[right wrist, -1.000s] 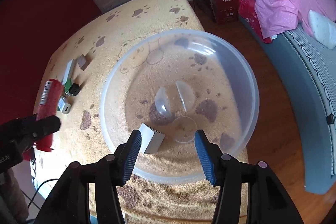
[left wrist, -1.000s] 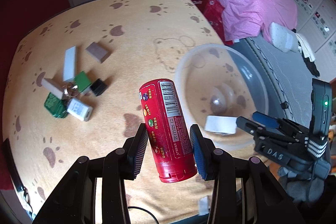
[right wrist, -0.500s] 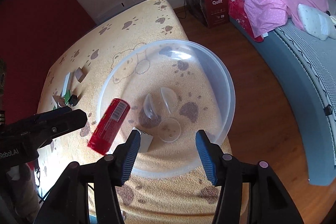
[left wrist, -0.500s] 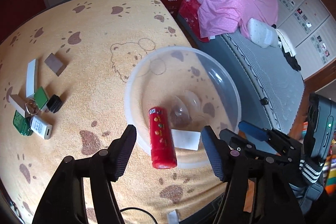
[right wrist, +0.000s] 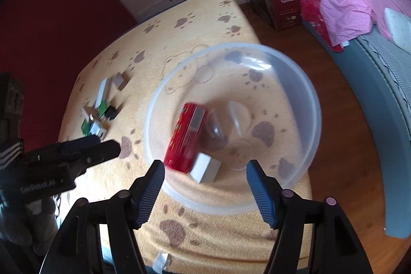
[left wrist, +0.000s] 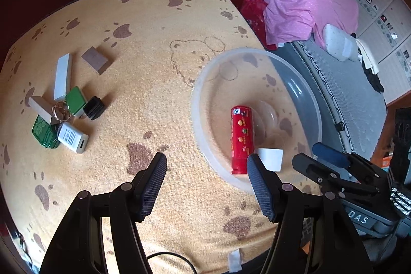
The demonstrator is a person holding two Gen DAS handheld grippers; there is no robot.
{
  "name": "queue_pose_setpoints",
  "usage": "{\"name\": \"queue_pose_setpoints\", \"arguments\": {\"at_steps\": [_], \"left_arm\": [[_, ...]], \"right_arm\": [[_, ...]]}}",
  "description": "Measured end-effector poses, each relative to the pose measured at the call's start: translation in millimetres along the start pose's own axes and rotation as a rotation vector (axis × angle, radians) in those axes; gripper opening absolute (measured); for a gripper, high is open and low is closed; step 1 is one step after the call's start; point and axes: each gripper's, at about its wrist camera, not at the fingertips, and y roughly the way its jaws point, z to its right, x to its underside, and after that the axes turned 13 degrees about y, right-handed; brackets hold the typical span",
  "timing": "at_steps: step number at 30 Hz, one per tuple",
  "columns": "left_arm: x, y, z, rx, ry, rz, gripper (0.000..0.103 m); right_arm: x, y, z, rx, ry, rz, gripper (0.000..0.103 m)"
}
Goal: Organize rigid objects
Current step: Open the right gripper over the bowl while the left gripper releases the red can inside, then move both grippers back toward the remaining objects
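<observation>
Clear plastic, round and wide, the big bowl (left wrist: 203, 84) stands on the yellow cloth with brown paw prints (left wrist: 143, 48), and I take this bowl as the landmark. Inside it, near the side closest to the cameras, a red cylindrical can with small printed pictures (left wrist: 241, 139) lies on its side; a white rectangular block (left wrist: 269, 158) lies just beside its lower end. So two rigid things appear already sorted.

Well apart from the bowl, on the far side of the cloth, a small group waits: a long white bar (left wrist: 62, 76), a brown square block (left wrist: 95, 60), a green flat tag (left wrist: 75, 100), a black ribbed cap (left wrist: 93, 107), a white adapter (left wrist: 72, 137). I judge that most of the work is left.

The left gripper (left wrist: 206, 163) has opened its jaws wide and holds nothing. The right gripper (right wrist: 205, 171) has just been opening, with nothing between its pads.
</observation>
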Motion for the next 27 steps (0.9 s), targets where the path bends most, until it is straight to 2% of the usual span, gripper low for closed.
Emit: {"name": "queue_pose_setpoints", "arguments": {"at_steps": [14,20,27], "left_arm": [[18,-3,-25,-0.037,-0.072,-0.013,0.066],[32,-8,-51,-0.058,-0.149,-0.015,0.066],[52,-15,-83,-0.082,-0.246,-0.018,0.066]], "right_arm": [[6,7,-9,0.020,0.003,-0.015,0.070],[7,9,-20,0.014,-0.012,0.008,0.073],[12,18,-48,0.002,-0.090,-0.014,0.073]]}}
